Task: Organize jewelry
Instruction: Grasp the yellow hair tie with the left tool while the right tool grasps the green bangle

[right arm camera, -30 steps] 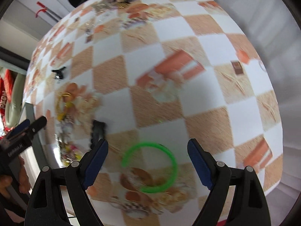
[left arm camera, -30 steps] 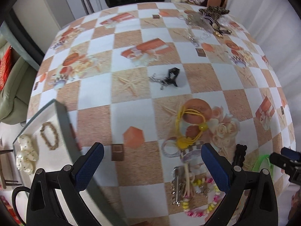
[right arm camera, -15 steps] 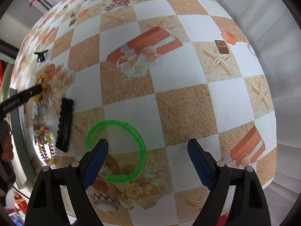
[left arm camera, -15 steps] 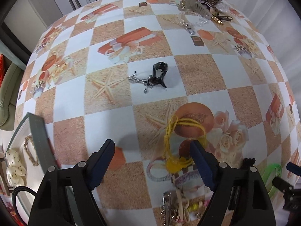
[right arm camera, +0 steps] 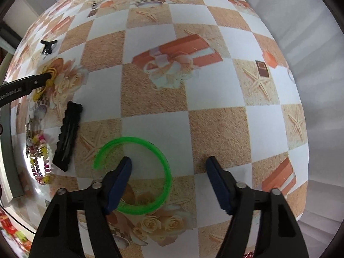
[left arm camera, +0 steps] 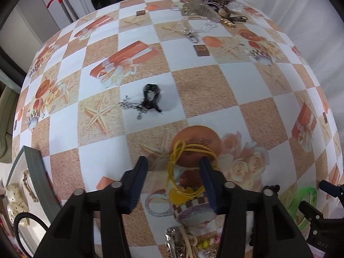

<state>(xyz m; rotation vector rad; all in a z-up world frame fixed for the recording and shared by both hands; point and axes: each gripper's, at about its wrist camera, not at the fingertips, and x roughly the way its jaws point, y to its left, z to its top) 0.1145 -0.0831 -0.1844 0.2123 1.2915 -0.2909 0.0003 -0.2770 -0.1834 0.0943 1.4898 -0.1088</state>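
My left tool (left arm camera: 173,167) is straddling, jaws parted, the yellow cord bracelet (left arm camera: 189,167) near the worktop's (left arm camera: 215,86) near edge, so I am judging the next move a closing pinch, while my right tool (right arm camera: 168,168) is hanging released over the green bangle (right arm camera: 150,172).

My jaws carry matt dark-blue pads (right arm camera: 120,180) on black plastic arms. The green bangle (right arm camera: 148,172) looks like translucent glossy plastic; the black hair clip (right arm camera: 68,133) is fuzzy cloth. A smooth printed tablecloth (right arm camera: 215,107) covers the surface.
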